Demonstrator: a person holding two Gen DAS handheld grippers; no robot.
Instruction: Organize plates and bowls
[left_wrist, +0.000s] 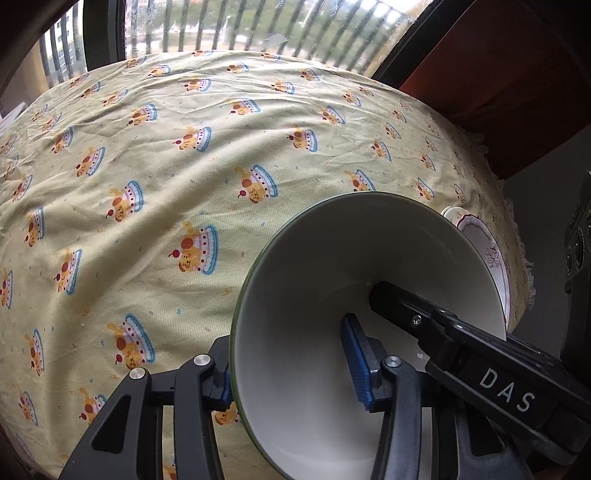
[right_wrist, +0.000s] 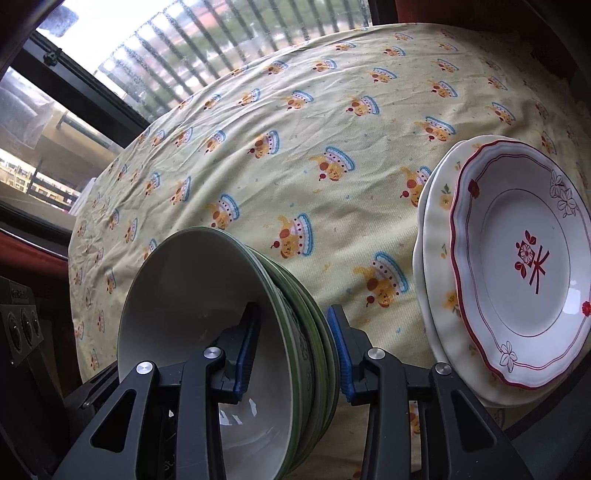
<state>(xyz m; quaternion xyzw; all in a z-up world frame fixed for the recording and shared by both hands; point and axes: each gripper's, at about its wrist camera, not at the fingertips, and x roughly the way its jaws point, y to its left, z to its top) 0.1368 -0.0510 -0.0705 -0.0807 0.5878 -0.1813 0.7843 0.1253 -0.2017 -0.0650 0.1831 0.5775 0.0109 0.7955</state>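
I have both grippers on the nested green-rimmed bowls (right_wrist: 207, 332) near the table's (right_wrist: 295, 166) front edge. The left gripper (left_wrist: 291, 369) clamps one side of the wall, the right gripper (right_wrist: 293, 358) straddles the opposite side, its pads pressing. The stacked plates (right_wrist: 517, 258) sit at the right edge.

A table under a cake-print tablecloth (right_wrist: 332, 122) carries stacked bowls (right_wrist: 295, 332) and plates (right_wrist: 517, 258).
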